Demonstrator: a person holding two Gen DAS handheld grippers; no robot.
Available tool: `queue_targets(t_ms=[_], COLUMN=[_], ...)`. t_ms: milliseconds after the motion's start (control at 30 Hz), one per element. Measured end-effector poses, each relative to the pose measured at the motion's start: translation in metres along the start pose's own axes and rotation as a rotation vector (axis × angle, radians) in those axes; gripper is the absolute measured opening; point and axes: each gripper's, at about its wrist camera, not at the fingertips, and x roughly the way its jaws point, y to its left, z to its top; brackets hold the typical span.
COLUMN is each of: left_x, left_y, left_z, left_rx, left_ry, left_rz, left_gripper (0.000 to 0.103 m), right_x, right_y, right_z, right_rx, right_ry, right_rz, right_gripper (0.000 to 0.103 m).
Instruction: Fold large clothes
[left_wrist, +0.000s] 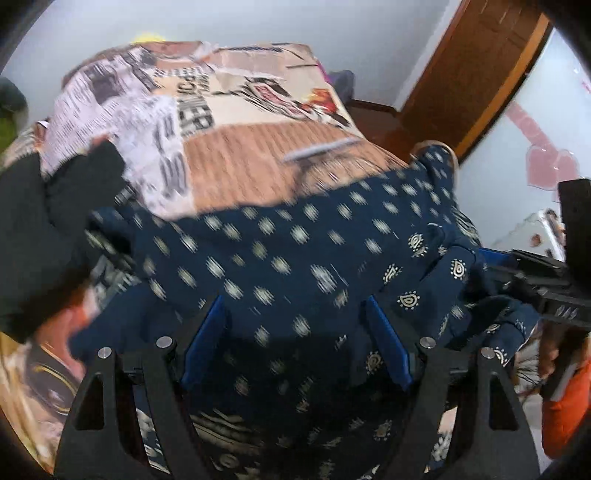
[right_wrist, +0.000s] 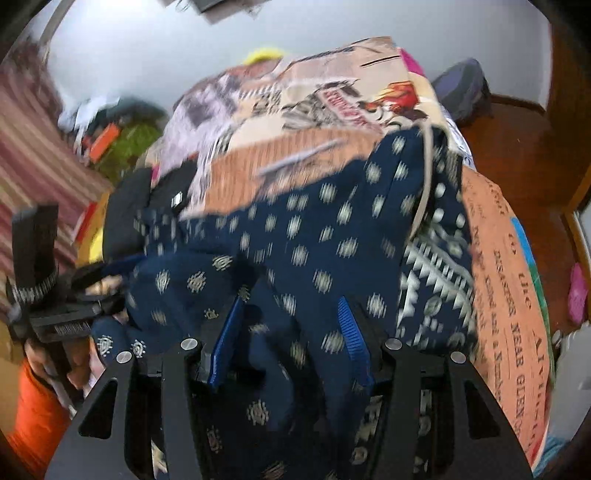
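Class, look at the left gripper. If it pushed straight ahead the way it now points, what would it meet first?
The left gripper is open and would meet the navy patterned garment, which already fills the gap between its fingers. The printed bedspread lies beyond. How far off the cloth is stays unclear, since the picture is blurred.

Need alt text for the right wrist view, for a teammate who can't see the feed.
The right claw, open, reaches over a navy garment with pale motifs, spread on a bed covered in newspaper-print fabric. The left claw shows at the left edge. The image is motion-blurred.
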Motion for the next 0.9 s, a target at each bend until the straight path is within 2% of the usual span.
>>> queue_targets(t_ms=[100,200,367,467,667,800,900], left_x=[-0.003,-0.007,-0.005,-0.009,-0.028,-0.055,-0.082], left_y=[-0.008,-0.014,-0.020,-0.024,-0.013,-0.003,0.015], left_z=[-0.021,-0.042,-0.081,-0.101,-0.109,-0.107,-0.100], left_rx=[0.048,0.076,0.089,0.101,0.033,0.029,-0.015], left_ry=[0.019,0.039,0.062,0.018,0.019,-0.044,-0.115], left_rz=[-0.011,0.005,0.086,0.148,0.167,0.225,0.282], left_gripper=[0.077,0.077,0.082,0.088,0.088,0.088,0.088], right_x=[-0.005,-0.013,-0.025,-0.025,-0.033,-0.048,-0.059], right_y=[0.014,0.017,0.007,0.001,0.002,-0.002,-0.007], right_z=[-0.021,-0.037,-0.055,-0.063,-0.068,-0.062,-0.055], right_rx=[-0.110,-0.160,-0.113,-0.074,-0.057,-0.028,-0.010], right_ry=[0.005,0.008,0.018,0.025,0.026,-0.022,-0.064], right_rz=[-0.079,-0.107,-0.076,-0.062,-0.075,-0.083,-0.093], right_gripper=[0.050,0.050,0.056,0.058,0.058,0.058,0.058])
